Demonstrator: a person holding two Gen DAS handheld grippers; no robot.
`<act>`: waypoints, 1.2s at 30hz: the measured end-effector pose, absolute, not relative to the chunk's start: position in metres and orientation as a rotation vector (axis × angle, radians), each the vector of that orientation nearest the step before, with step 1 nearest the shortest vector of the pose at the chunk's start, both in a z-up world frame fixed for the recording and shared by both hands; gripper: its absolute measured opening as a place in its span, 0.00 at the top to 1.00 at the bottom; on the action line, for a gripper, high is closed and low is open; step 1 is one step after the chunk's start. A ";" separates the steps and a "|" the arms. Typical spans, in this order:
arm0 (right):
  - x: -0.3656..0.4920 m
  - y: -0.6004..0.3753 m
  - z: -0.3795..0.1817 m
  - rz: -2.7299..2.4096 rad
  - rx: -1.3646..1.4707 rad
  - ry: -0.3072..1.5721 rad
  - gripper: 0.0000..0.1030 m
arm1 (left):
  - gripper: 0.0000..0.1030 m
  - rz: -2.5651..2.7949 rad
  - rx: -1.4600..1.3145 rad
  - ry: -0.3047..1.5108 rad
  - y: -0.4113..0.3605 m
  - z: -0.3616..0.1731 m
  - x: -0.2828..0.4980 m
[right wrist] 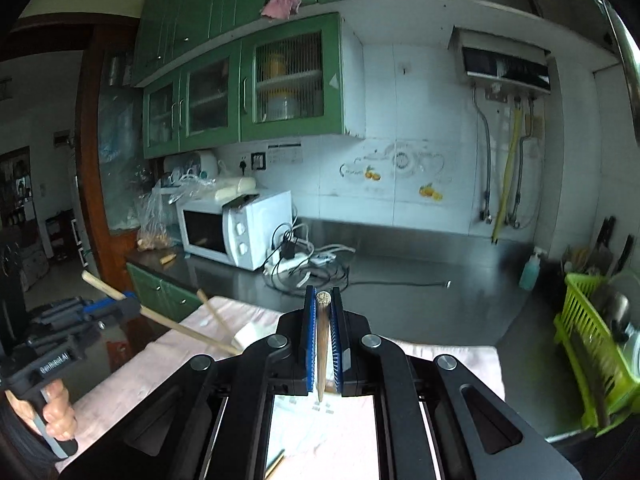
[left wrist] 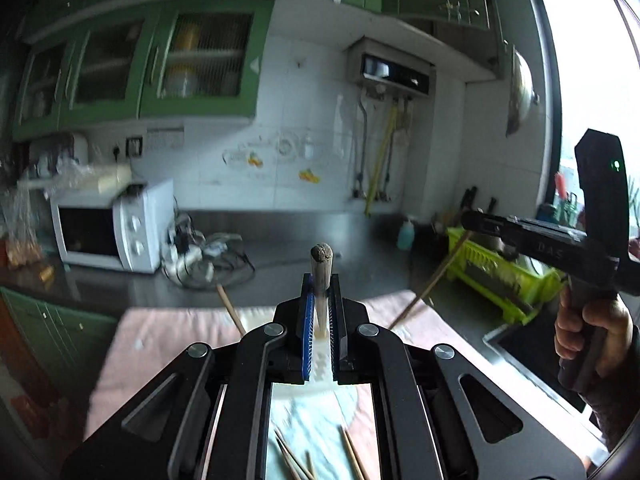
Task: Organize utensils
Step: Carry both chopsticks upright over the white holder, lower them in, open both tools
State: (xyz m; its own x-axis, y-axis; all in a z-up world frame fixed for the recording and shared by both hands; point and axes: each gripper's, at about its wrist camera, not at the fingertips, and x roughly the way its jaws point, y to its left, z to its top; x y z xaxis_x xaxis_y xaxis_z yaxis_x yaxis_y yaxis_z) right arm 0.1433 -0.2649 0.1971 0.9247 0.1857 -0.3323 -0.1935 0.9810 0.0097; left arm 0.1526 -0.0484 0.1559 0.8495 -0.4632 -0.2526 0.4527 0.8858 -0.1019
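My left gripper (left wrist: 321, 280) is shut on a wooden-handled utensil (left wrist: 321, 268), its round handle end pointing at the camera; the same utensil shows as a long pale stick (right wrist: 176, 322) in the right wrist view. My right gripper (right wrist: 323, 294) is shut on a thin wooden chopstick (right wrist: 322, 344); in the left wrist view that chopstick (left wrist: 428, 286) slants down from the right gripper. Several loose chopsticks (left wrist: 296, 458) lie on the pink cloth (left wrist: 160, 344) below my left gripper. Another stick (left wrist: 231, 308) stands up behind the left gripper.
A green dish rack (right wrist: 592, 352) stands at the right beside a sink (left wrist: 532, 364). A white microwave (right wrist: 236, 228) and a tangle of cables (right wrist: 308, 260) sit on the dark counter (right wrist: 420, 292). A soap bottle (right wrist: 530, 266) stands near the rack.
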 end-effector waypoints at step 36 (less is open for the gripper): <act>0.149 -0.268 0.141 0.158 0.025 0.404 0.63 | 0.59 -0.295 -0.028 0.417 -0.036 0.122 0.190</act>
